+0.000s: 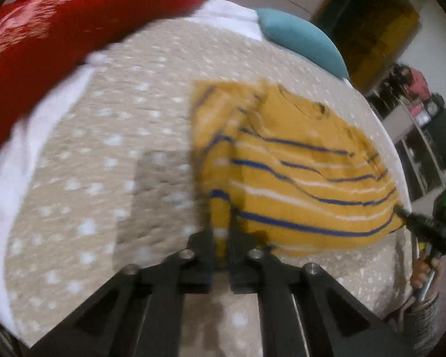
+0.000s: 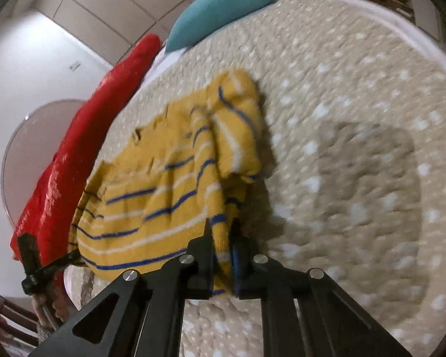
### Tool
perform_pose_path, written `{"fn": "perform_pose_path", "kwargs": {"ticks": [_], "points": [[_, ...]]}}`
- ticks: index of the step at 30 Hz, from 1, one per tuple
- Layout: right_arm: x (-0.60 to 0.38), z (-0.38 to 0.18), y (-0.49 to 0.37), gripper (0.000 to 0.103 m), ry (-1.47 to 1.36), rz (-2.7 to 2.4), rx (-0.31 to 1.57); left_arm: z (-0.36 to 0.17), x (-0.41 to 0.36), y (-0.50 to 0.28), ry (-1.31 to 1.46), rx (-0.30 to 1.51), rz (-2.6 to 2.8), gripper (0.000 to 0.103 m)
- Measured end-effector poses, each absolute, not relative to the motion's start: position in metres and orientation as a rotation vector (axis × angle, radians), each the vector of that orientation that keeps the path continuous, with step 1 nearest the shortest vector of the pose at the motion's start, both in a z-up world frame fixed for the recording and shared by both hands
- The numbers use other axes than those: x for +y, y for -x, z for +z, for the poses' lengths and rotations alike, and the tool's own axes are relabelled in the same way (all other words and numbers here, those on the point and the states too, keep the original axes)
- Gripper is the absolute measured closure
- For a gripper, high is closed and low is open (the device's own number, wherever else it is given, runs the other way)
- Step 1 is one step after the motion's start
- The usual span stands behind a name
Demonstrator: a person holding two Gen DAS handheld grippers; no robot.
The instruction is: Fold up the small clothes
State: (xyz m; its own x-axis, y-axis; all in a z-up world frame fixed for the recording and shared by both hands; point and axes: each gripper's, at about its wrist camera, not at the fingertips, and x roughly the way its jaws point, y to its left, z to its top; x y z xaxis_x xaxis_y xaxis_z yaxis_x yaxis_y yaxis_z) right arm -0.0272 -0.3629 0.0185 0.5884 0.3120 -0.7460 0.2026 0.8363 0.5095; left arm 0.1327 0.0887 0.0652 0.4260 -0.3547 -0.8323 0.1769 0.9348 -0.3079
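A small mustard-yellow knit sweater (image 1: 297,172) with blue and white stripes lies partly lifted over a beige dotted bedspread (image 1: 104,163). My left gripper (image 1: 221,232) is shut on one bottom corner of the sweater. My right gripper (image 2: 221,238) is shut on the other bottom corner of the sweater (image 2: 163,184). The right gripper also shows in the left wrist view (image 1: 401,212), pinching the hem at the far right. The left gripper shows in the right wrist view (image 2: 71,257) at the lower left. The hem is held up between both grippers; a sleeve is bunched on top.
A red patterned pillow (image 1: 59,35) lies along one side of the bed and a teal cushion (image 1: 303,38) sits at the head. The bed's white edge (image 1: 392,136) borders shelves and a dark cabinet (image 1: 371,20). A white wall (image 2: 29,68) stands beyond the red pillow.
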Motion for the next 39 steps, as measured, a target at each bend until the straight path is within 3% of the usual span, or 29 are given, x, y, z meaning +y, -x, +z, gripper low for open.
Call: {"fn": "perform_pose_path", "kwargs": {"ticks": [3, 6, 7, 9, 11, 14, 15, 18, 24, 31, 39], "points": [[-0.376, 0.003, 0.037, 0.096, -0.621, 0.022, 0.992, 0.062, 0.103, -0.127, 0.208, 1.094, -0.320, 0.095], [-0.382, -0.001, 0.044, 0.086, -0.662, 0.020, 0.972, 0.055, 0.112, -0.119, 0.207, 1.083, -0.261, 0.094], [-0.383, 0.003, 0.048, 0.079, -0.661, 0.010, 0.957, 0.054, 0.115, -0.117, 0.221, 1.072, -0.236, 0.094], [-0.381, 0.020, 0.055, 0.077, -0.581, -0.053, 0.925, 0.057, 0.121, -0.113, 0.251, 1.048, -0.218, 0.084], [-0.375, 0.037, 0.058, 0.077, -0.510, -0.060, 0.885, 0.068, 0.121, -0.104, 0.273, 0.972, -0.211, 0.056], [-0.351, 0.063, 0.054, 0.077, -0.440, -0.004, 0.825, 0.078, 0.107, -0.097, 0.324, 0.862, -0.252, 0.035], [-0.337, 0.067, 0.048, 0.077, -0.422, 0.029, 0.823, 0.078, 0.097, -0.099, 0.346, 0.835, -0.282, 0.033], [-0.287, 0.067, 0.018, 0.077, -0.346, 0.116, 0.867, 0.065, 0.066, -0.114, 0.369, 0.822, -0.329, 0.031], [-0.187, 0.048, -0.057, 0.087, -0.230, 0.248, 0.945, 0.026, 0.048, -0.129, 0.319, 0.812, -0.277, 0.031], [-0.129, -0.003, -0.146, 0.087, -0.056, 0.179, 1.089, 0.039, 0.073, -0.119, 0.363, 0.743, -0.368, 0.031], [-0.090, 0.048, -0.132, 0.086, 0.002, 0.189, 0.959, 0.056, 0.129, -0.113, 0.472, 0.665, -0.298, 0.026]]}}
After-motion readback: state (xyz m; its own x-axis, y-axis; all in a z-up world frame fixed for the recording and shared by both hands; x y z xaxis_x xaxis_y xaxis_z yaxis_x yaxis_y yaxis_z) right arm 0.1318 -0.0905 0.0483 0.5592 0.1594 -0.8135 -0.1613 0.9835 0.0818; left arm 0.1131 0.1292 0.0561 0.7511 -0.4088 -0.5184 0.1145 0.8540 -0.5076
